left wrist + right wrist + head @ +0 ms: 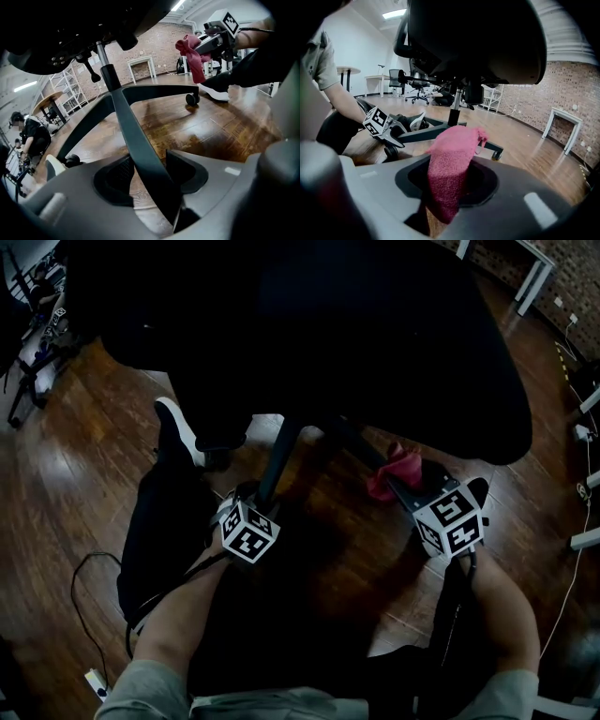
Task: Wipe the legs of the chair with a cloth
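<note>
Cloth, pink, hangs pinched between the closed jaws of the right tool. The left tool is clamped partway shut on a chair leg, which runs between its jaws.

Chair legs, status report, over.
Left tongs clamped on chair leg. Right tongs gripping pink cloth, not seen touching a leg. Nothing seen blocking.

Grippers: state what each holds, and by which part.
The left gripper clamps a chair leg near its outer end; the right gripper pinches the cloth by one end.
</note>
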### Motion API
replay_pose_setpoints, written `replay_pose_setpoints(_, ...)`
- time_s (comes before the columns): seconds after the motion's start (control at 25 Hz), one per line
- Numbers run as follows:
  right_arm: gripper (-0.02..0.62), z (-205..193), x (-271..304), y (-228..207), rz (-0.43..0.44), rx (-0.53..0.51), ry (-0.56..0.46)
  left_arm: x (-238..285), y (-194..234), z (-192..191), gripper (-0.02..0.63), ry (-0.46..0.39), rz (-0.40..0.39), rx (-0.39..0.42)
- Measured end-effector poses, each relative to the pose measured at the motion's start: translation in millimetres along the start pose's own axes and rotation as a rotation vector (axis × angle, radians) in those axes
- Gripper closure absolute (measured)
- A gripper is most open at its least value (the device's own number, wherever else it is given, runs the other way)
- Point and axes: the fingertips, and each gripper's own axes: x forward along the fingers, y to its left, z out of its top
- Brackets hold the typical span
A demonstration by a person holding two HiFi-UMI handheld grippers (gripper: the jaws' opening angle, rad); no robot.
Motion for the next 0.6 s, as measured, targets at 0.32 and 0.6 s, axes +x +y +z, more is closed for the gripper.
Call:
replay_pose_setpoints(0.32,0.472,12.7,1.2,-9.9,-0.007,-0.011,-0.028,-5.4,-12.1,5.8,0.376,-0.029,-0.098,0.111)
replay_pose_setpoints(0.6,0.472,8.3,-5.0,5.2,-0.006,-0.011,-0.006,15.9,18.5,12.3,0.434,-0.017,-0.093,0.044)
